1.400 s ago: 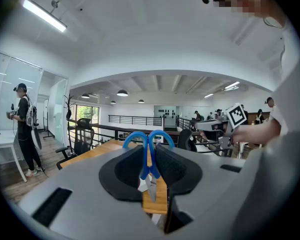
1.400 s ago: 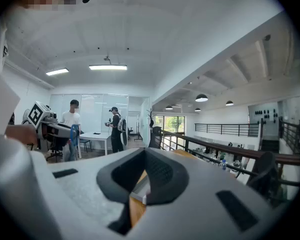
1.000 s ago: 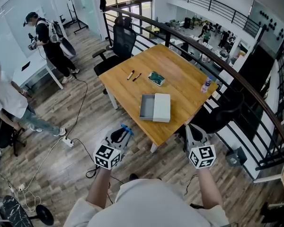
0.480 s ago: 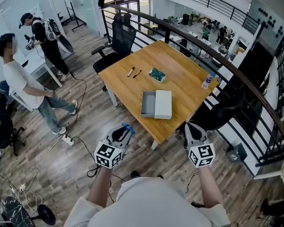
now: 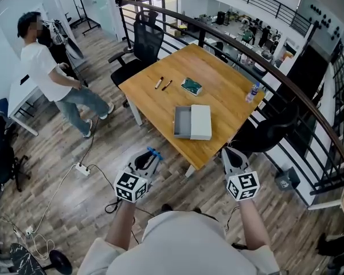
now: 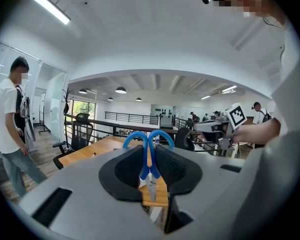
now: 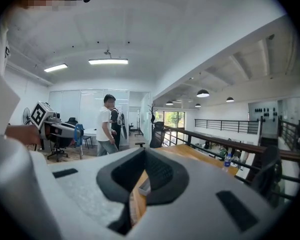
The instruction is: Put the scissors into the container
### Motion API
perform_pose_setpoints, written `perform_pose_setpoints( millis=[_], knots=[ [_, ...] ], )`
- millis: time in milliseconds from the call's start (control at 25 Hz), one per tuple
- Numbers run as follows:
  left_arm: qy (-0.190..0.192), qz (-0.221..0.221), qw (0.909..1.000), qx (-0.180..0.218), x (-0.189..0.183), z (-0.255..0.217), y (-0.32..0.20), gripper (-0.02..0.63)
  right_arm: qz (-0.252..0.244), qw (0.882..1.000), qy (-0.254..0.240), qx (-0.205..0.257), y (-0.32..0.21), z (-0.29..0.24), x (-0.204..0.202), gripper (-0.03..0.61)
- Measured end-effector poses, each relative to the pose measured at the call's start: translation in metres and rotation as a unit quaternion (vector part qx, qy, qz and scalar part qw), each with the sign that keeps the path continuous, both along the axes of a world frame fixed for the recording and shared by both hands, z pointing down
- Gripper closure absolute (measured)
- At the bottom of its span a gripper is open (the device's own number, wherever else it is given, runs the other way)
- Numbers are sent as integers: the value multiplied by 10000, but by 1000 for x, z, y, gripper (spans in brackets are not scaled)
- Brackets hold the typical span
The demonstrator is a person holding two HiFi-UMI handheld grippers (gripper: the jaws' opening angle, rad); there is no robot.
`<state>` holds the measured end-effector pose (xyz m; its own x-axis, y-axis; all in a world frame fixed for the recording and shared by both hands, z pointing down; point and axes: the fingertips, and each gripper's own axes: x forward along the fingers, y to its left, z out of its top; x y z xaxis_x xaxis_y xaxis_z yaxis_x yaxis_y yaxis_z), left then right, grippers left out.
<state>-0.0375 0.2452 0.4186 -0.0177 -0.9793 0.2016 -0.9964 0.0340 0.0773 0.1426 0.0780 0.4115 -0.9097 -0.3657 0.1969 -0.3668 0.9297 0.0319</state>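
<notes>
Blue-handled scissors (image 6: 149, 164) stand upright between the pads of my left gripper (image 6: 149, 150), handle loops up, blades down. In the head view that left gripper (image 5: 144, 164) hangs over the floor short of the wooden table (image 5: 155, 105), with the blue scissors handle (image 5: 153, 152) poking out of it. The container (image 5: 183, 122), a shallow grey box with a white lid beside it, lies near the table's front edge, ahead and between both grippers. My right gripper (image 5: 231, 155) is level with the left, off the table's corner, and holds nothing. In its own view the right gripper (image 7: 145, 150) has its pads together.
Two markers (image 5: 163, 84), a green object (image 5: 191, 86) and a small bottle (image 5: 252, 92) lie on the table. Black office chairs (image 5: 143, 42) stand behind it, another (image 5: 264, 136) to the right by the railing (image 5: 286, 90). A person (image 5: 46, 67) walks at left; cables and a power strip (image 5: 80, 169) cross the floor.
The person at the left has stood up and walked rightward along the floor. The table has drawn slightly nearer in view. Both grippers keep their places, scissors still held.
</notes>
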Motion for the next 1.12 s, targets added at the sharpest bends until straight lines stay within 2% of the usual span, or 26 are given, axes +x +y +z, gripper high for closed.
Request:
perform_pose_setpoints(
  millis=[560, 840, 1120],
  knots=[
    [35, 356, 9993, -124, -34, 15, 16, 540, 425, 9990, 39, -122, 30, 14, -17, 575],
    [97, 501, 9986, -128, -30, 21, 8, 540, 567, 9982, 123, -149, 25, 20, -12, 575],
    [138, 479, 9985, -209, -38, 27, -9, 540, 482, 9983, 243, -215, 9, 28, -24, 575]
  ],
)
